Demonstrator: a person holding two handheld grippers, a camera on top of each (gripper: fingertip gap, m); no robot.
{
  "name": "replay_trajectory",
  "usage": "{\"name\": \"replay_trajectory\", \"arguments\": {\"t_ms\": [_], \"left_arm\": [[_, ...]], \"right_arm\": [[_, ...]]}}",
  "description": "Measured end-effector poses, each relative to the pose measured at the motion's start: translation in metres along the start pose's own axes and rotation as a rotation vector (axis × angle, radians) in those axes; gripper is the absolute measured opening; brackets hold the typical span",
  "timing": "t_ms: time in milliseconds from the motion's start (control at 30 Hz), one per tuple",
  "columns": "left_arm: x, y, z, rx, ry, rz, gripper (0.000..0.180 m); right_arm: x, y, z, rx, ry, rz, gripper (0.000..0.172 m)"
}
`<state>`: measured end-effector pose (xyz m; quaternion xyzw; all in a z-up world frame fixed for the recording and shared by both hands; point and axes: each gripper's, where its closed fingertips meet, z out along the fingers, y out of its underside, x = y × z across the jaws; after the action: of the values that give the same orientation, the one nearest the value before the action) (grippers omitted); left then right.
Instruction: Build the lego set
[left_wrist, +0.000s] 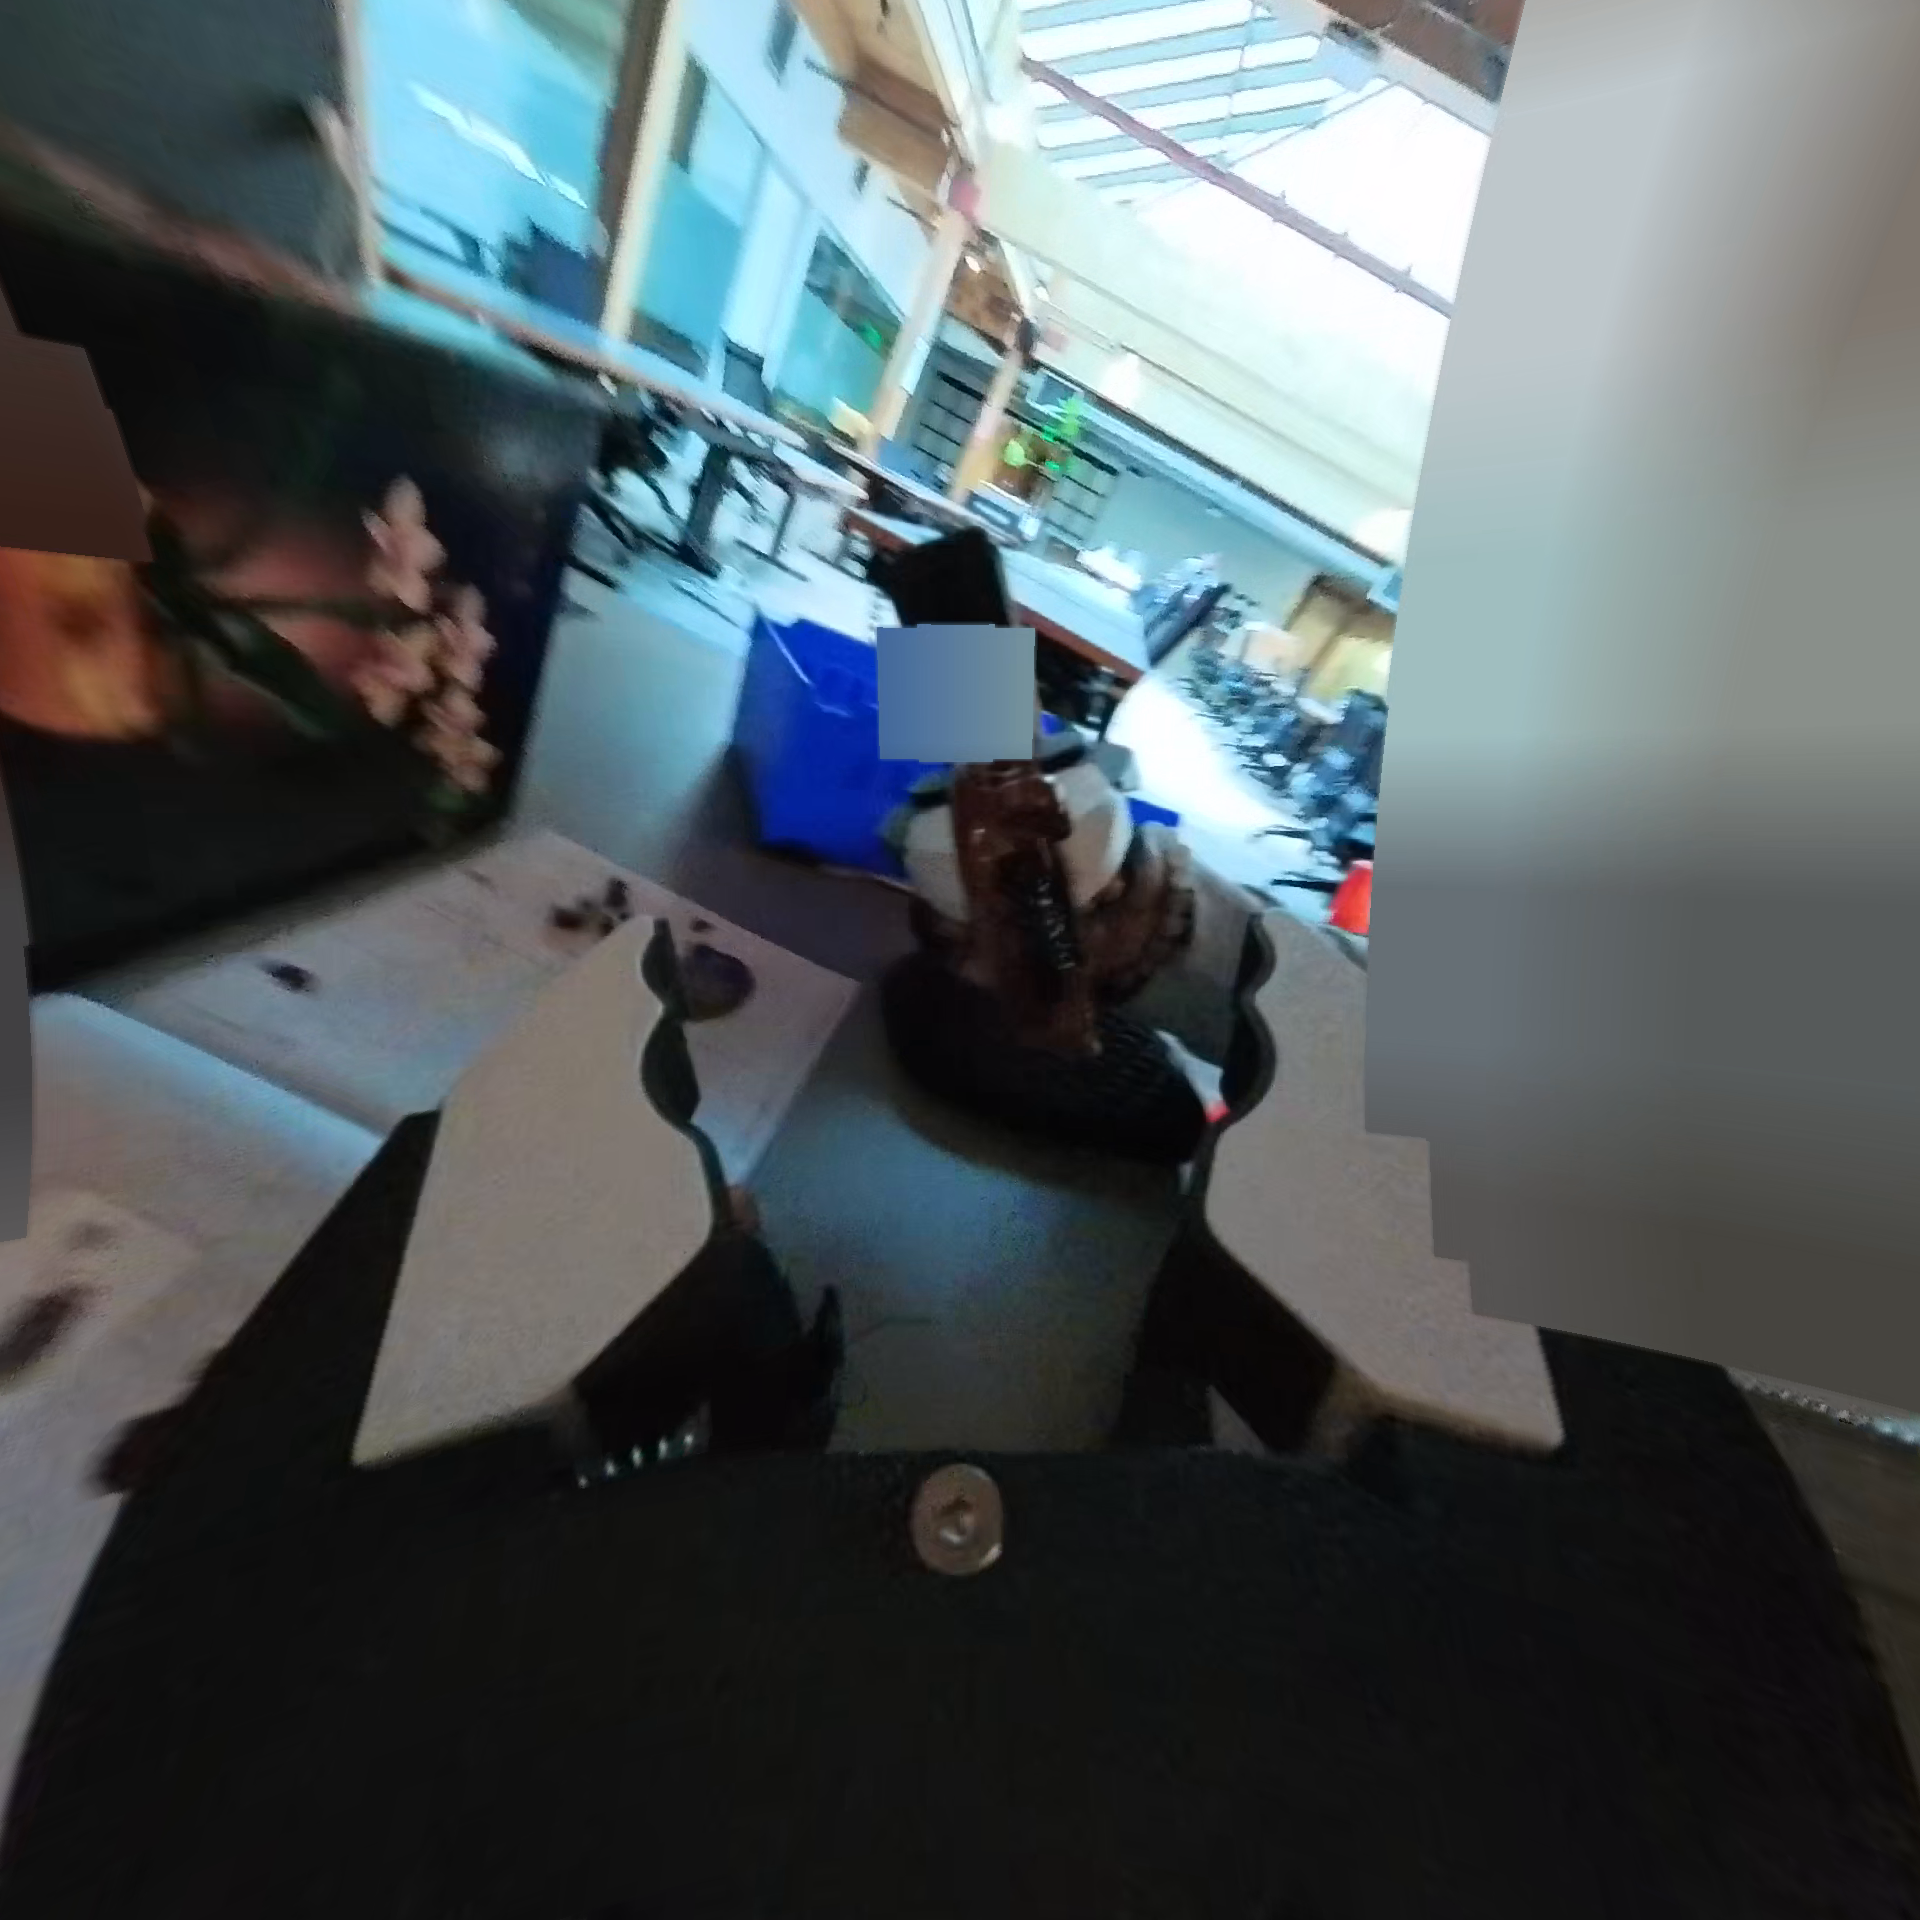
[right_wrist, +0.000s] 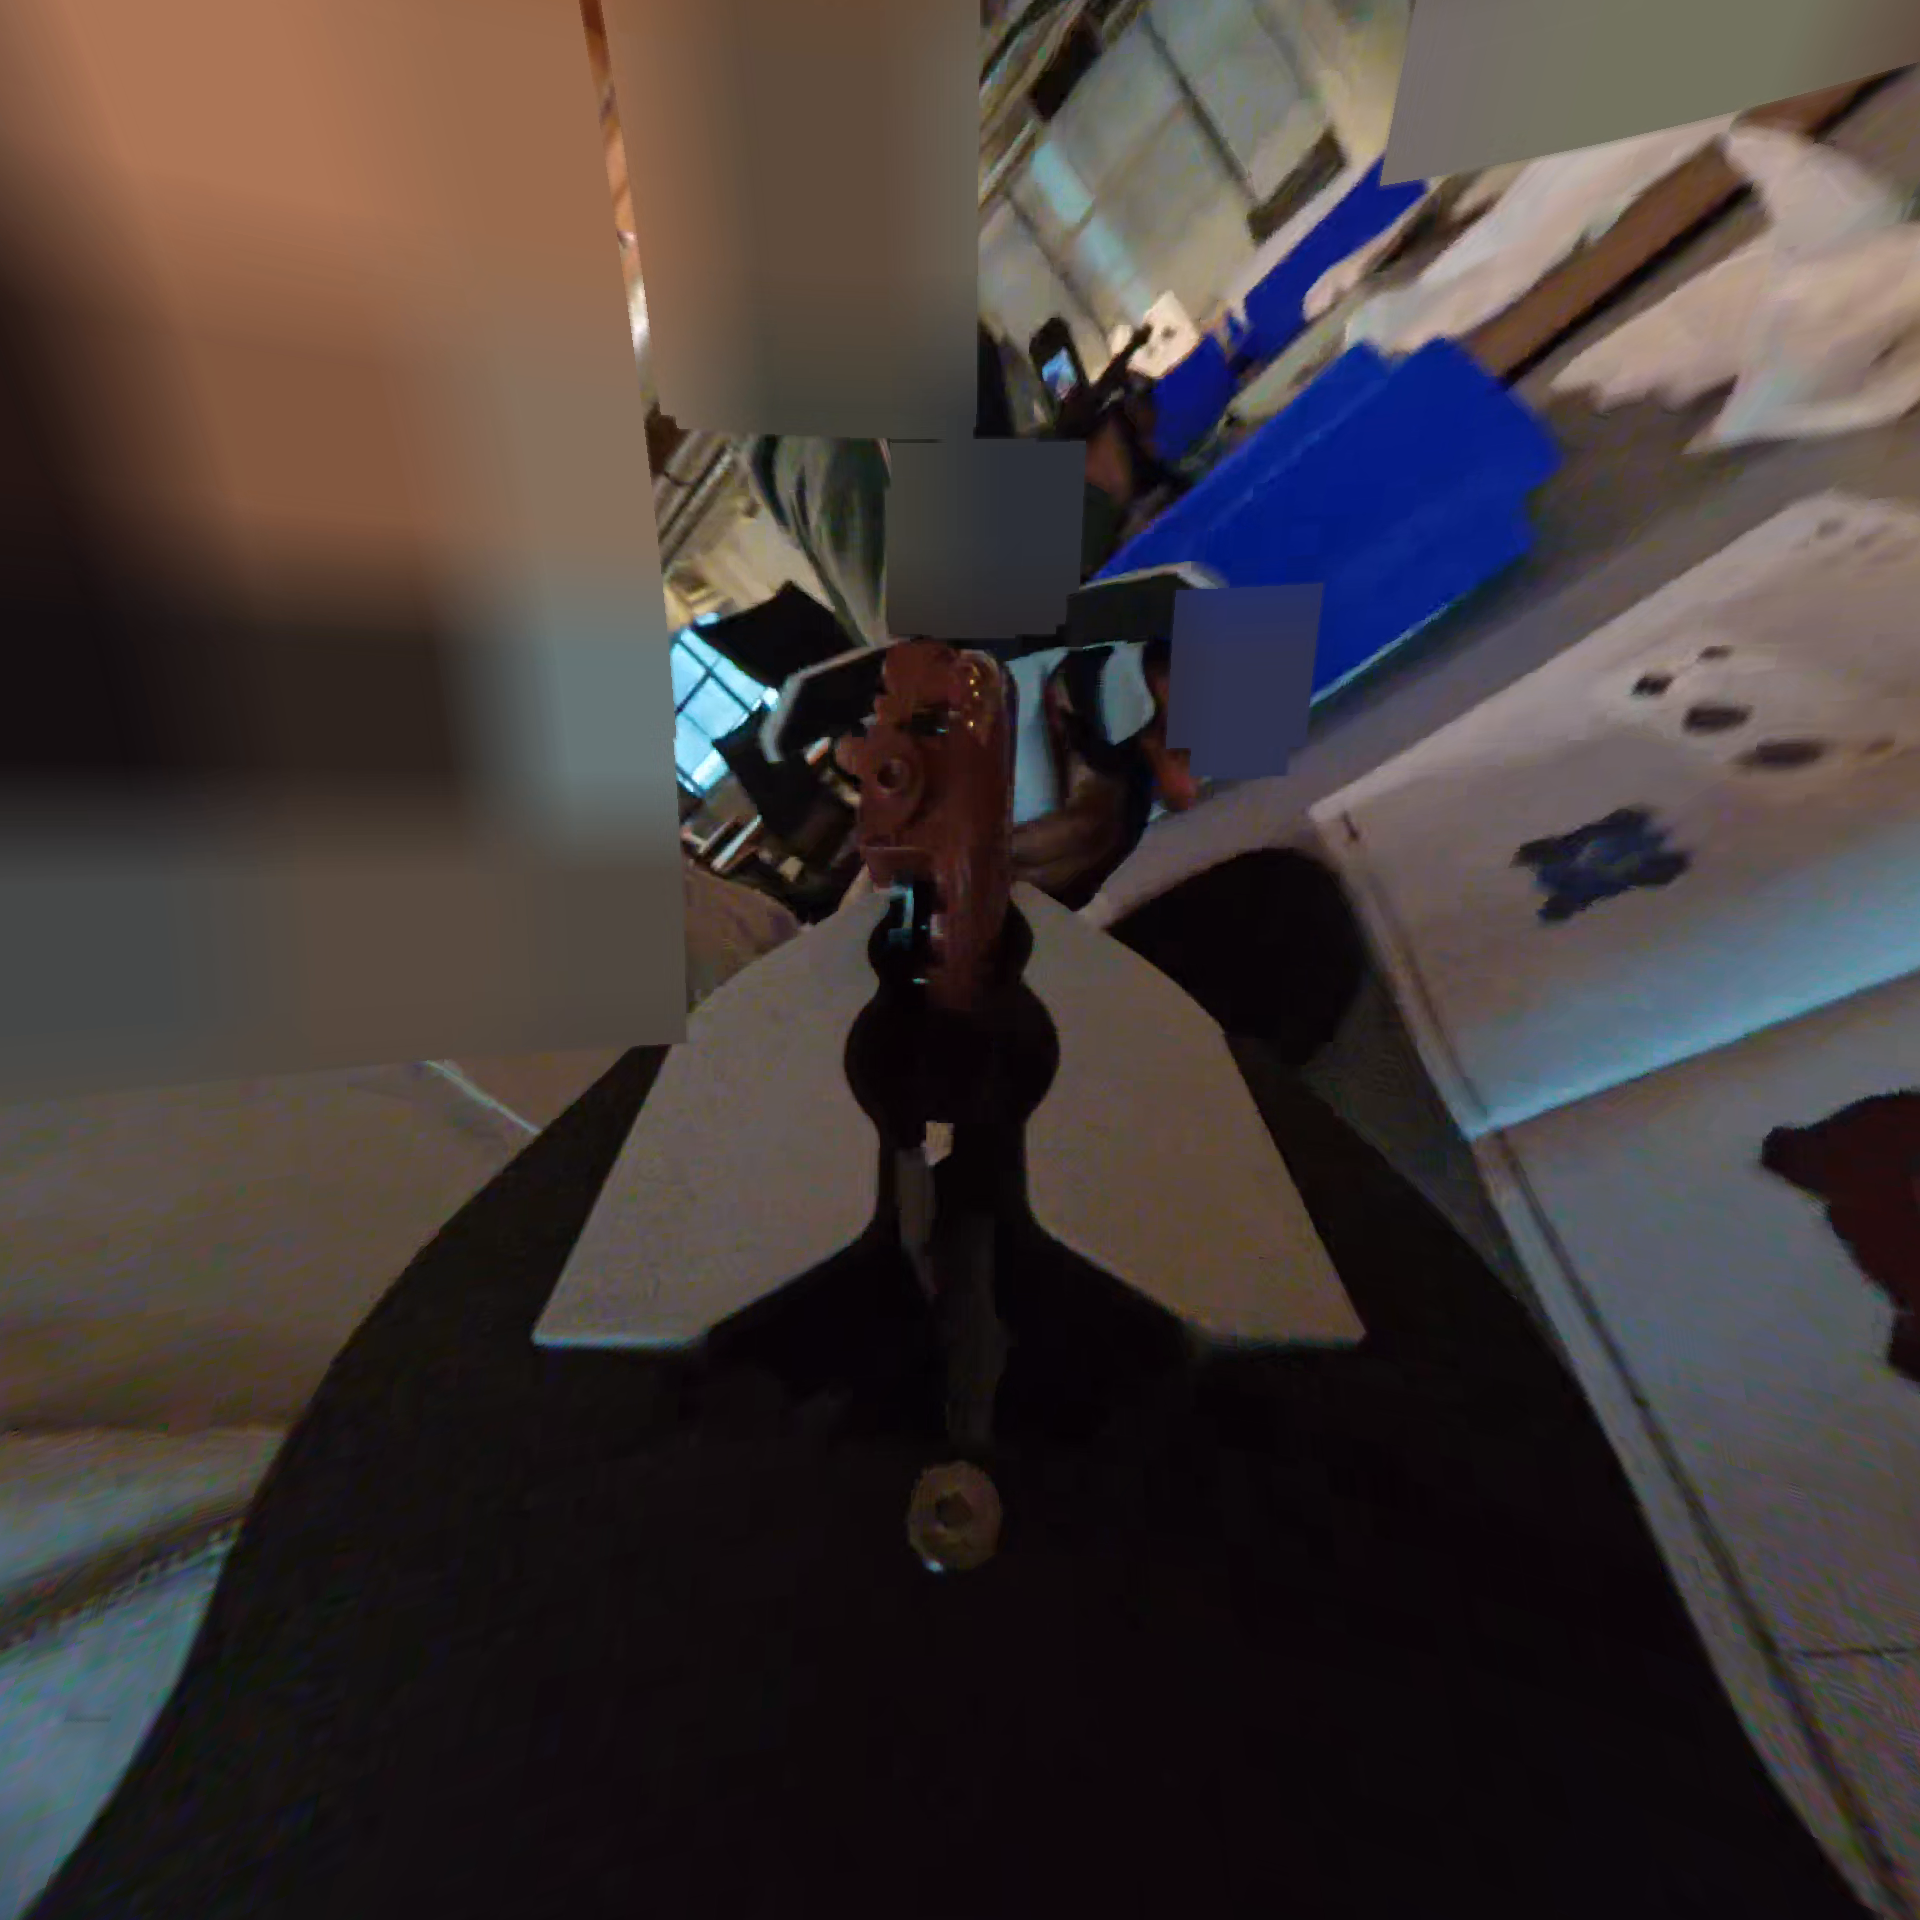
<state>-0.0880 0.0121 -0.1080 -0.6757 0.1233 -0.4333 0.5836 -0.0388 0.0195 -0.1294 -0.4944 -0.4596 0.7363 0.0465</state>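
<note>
My right gripper (right_wrist: 951, 920) is shut on a narrow carved reddish-brown wooden piece (right_wrist: 940, 790), which sticks out past its fingertips. In the left wrist view the same piece (left_wrist: 1023, 894) shows ahead, between the right gripper's white fingers (left_wrist: 1091, 831). Its near end is over a black round mesh container (left_wrist: 1049, 1086). My left gripper (left_wrist: 958, 940) is wide open and empty and faces the piece from a short way off. Its pads do not touch the piece. The container also shows in the right wrist view (right_wrist: 1257, 935), just right of my fingers.
A white table top (left_wrist: 395, 935) with dark paint spots lies to the left. A dark picture with pink flowers (left_wrist: 312, 623) stands behind it. A blue bin (left_wrist: 810, 727) and an orange cone (left_wrist: 1351, 899) stand farther off. White boards with blue (right_wrist: 1600, 862) and brown (right_wrist: 1849, 1195) blotches lie right. My right fingertips sit around 7 cm from my left ones.
</note>
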Motion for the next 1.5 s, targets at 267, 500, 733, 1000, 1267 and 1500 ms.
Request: {"name": "replay_trajectory", "arguments": {"t_ms": [267,500,733,1000,1267,1500], "left_arm": [[0.017,0.047,0.04,-0.201,0.12,-0.086,0.054],[0.017,0.059,0.043,-0.189,0.106,-0.094,0.018],[-0.019,0.022,0.016,0.123,0.007,-0.259,0.017],[-0.063,0.016,0.0,0.274,-0.204,-0.292,0.017],[-0.055,0.026,0.008,0.198,-0.178,-0.246,0.017],[-0.052,0.03,0.012,0.165,-0.14,-0.265,0.017]], "right_arm": [[-0.001,0.045,0.006,-0.501,-0.024,0.02,0.013],[-0.007,0.043,0.005,-0.638,0.006,-0.094,0.04],[-0.066,-0.103,-0.053,0.344,0.333,-0.841,0.066],[0.034,-0.075,-0.12,0.034,1.126,-0.914,0.06],[0.146,-0.008,-0.146,-0.366,1.198,-0.312,0.024],[0.161,-0.005,-0.146,-0.699,1.121,-0.482,0.009]]}}
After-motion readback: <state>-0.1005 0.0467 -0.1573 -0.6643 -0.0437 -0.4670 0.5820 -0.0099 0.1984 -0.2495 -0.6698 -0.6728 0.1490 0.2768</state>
